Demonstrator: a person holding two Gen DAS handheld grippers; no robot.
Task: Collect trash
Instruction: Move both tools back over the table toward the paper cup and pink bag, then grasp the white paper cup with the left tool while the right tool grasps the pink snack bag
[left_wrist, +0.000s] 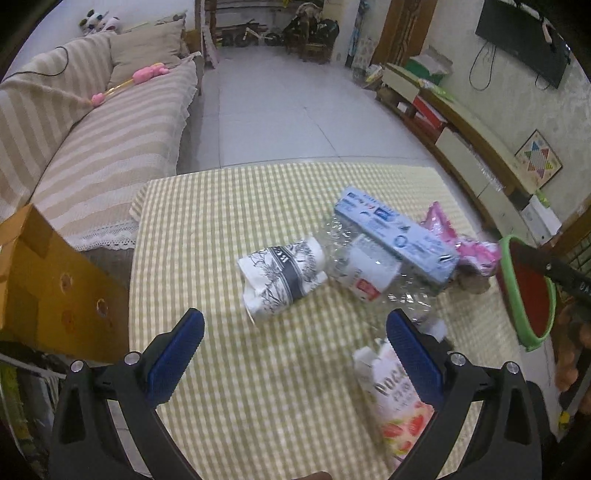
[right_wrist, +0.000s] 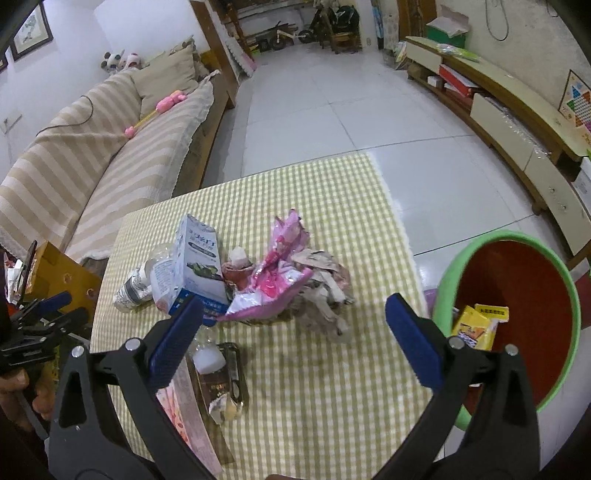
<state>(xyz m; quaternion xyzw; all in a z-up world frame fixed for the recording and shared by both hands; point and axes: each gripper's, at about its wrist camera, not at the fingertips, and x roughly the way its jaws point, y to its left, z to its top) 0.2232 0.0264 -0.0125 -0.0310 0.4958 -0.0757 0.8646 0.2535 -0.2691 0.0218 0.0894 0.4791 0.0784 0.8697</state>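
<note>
Here the left gripper (left_wrist: 295, 332) hangs wide apart and empty; the crumpled paper cup (left_wrist: 282, 278) lies just ahead at 12 o'clock, long axis running 8 to 2; the right gripper (right_wrist: 293, 321), likewise spread and empty, sits nearer the bin (right_wrist: 561, 273) at 3 o'clock.

Yellow-checked tablecloth (right_wrist: 303, 387), green-rimmed red bin (right_wrist: 517, 288)

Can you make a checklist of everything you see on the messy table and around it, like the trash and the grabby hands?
Surface: checked tablecloth, trash piled mid-table.
Job's things: crumpled paper cup, crushed clear bottle, blue box, pink wrapper, bin holding yellow packets.
Clutter: cardboard box.
Grippers: left gripper open, empty; right gripper open, empty.
Cables: black cord on sofa.
Surroundings: striped sofa, wall TV.
</note>
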